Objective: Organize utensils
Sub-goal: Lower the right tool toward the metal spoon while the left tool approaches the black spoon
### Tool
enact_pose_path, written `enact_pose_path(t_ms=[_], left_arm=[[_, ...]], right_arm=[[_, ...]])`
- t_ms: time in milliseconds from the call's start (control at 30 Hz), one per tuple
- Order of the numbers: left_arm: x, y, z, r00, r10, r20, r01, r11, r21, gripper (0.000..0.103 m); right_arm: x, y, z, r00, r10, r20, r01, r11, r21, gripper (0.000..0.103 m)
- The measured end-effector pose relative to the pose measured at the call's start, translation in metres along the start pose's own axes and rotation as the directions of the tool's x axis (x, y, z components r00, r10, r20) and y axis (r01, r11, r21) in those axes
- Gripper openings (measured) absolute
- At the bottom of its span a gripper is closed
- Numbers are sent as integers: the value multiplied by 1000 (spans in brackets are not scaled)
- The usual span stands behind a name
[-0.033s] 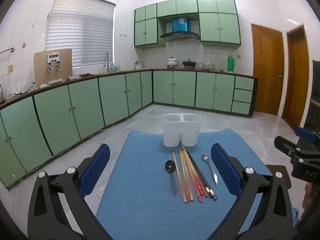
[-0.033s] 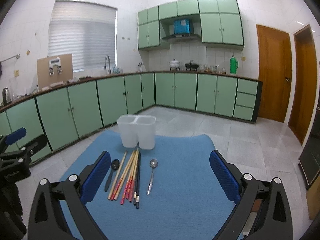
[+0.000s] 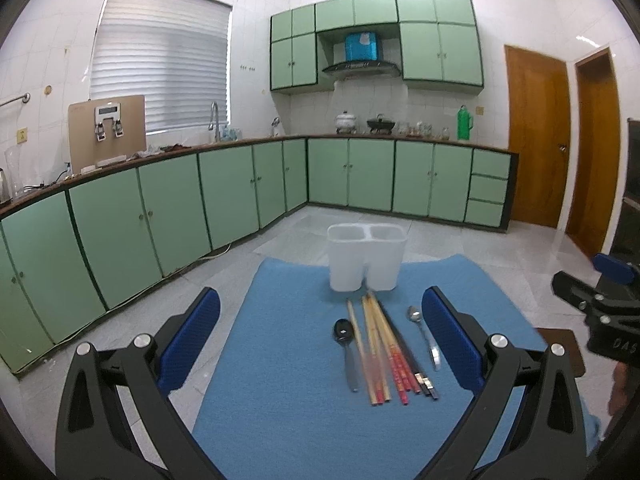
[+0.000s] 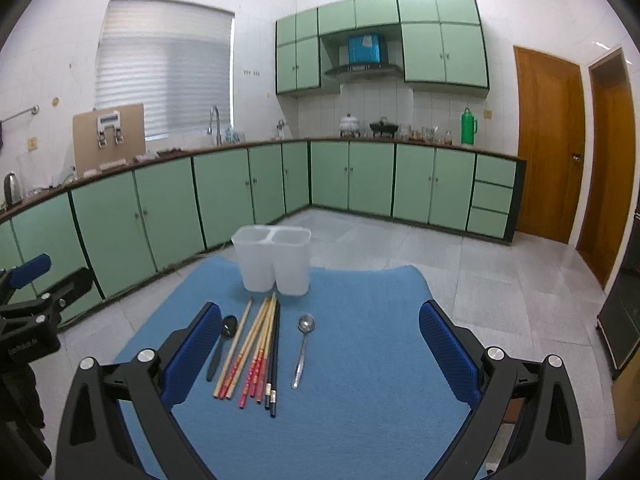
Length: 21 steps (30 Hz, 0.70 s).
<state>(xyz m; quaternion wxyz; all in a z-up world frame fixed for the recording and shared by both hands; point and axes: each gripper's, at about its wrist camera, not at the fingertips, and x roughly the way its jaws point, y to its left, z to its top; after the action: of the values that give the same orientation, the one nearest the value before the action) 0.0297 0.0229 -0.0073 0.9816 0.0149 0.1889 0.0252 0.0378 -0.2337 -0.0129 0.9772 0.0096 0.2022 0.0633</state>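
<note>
At the blue mat's [image 4: 360, 360] far edge: empty two-compartment holder [image 4: 272, 260]. Mid-mat: chopsticks [image 4: 256, 352], black spoon [image 4: 224, 340], metal spoon [image 4: 303, 344]. Left gripper [image 3: 320, 344], right gripper [image 4: 320, 348]: jaws spread, empty. Risk: packed chopsticks scattering when gripped.

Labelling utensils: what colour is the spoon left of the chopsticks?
Black spoon, bowl and handle alike. Clearest in the right wrist view.
</note>
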Motion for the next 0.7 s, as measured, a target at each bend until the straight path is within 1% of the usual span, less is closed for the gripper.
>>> enact_pose_path(t_ms=[67,200,300,433,533,700], left_arm=[[18,2,-4,999,19,-32,-19,1000,6,98],[56,10,-11,993,33,-111,-32,999,9,98],[85,12,-17,986,39,-161,-37,999,16,98],[126,13,-28,972,41,-230,-36,999,26,98],[157,16,-37,957,36,-287,-30,999,22,98],[195,21,-52,931,26,-364,-23,1000,13,98]], right_arm=[[15,-1,-1,1000,-9,-29,8,1000,-11,97],[55,-2,-3,995,-10,-100,7,1000,-28,97],[91,-4,-5,987,11,-162,-13,1000,-13,97],[142,-2,-10,968,35,-247,-35,999,4,97],[180,5,-18,949,40,-314,-50,999,-22,91],[239,12,-32,897,76,-435,-94,995,-21,80]])
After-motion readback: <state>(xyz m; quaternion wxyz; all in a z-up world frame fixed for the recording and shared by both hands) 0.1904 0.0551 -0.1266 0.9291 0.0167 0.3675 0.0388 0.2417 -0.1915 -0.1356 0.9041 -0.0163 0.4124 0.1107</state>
